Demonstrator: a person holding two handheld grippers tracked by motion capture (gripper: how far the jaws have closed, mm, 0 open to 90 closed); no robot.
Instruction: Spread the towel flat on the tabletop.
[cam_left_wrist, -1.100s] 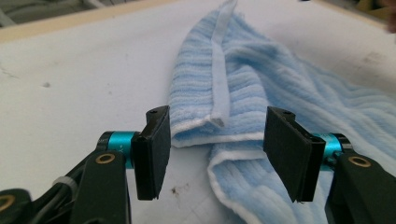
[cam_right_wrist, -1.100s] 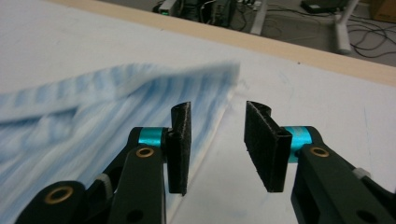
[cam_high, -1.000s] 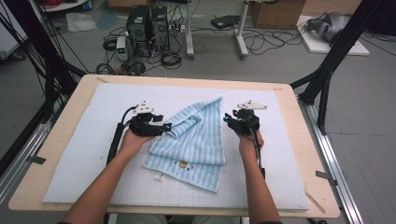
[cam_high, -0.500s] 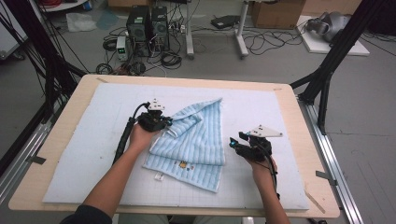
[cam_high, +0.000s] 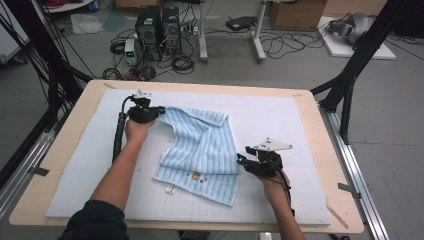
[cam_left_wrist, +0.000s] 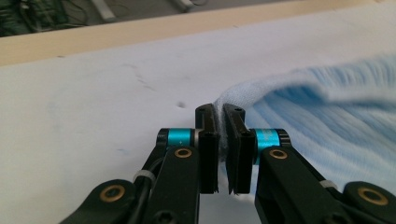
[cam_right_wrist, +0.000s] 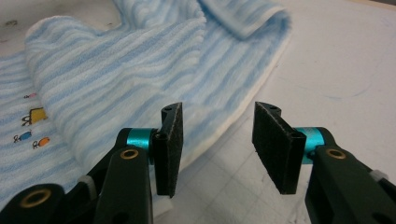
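Observation:
A light blue striped towel (cam_high: 202, 147) lies rumpled and partly folded on the white grid mat (cam_high: 285, 117). My left gripper (cam_high: 159, 111) is at the towel's far left corner. In the left gripper view its jaws have just closed, and the left gripper (cam_left_wrist: 219, 112) is shut on the towel's (cam_left_wrist: 327, 126) thin edge. My right gripper (cam_high: 240, 159) sits low at the towel's near right edge. In the right gripper view my right gripper (cam_right_wrist: 217, 114) stands open, its jaws having just been opening. The towel (cam_right_wrist: 116, 70) hem runs past the left pad (cam_right_wrist: 170, 140), and no pad presses on it.
The mat covers a wooden table (cam_high: 200, 85) with bare rims. Small embroidered pictures (cam_high: 196, 176) and a white tag (cam_high: 170, 190) mark the towel's near side. Black frame legs (cam_high: 350, 90), computers (cam_high: 155, 25) and cables stand on the floor beyond the table.
The left gripper shut on the towel's corner and drew it to the far left, spreading the cloth. The right gripper left the towel's far right side and came down toward the person.

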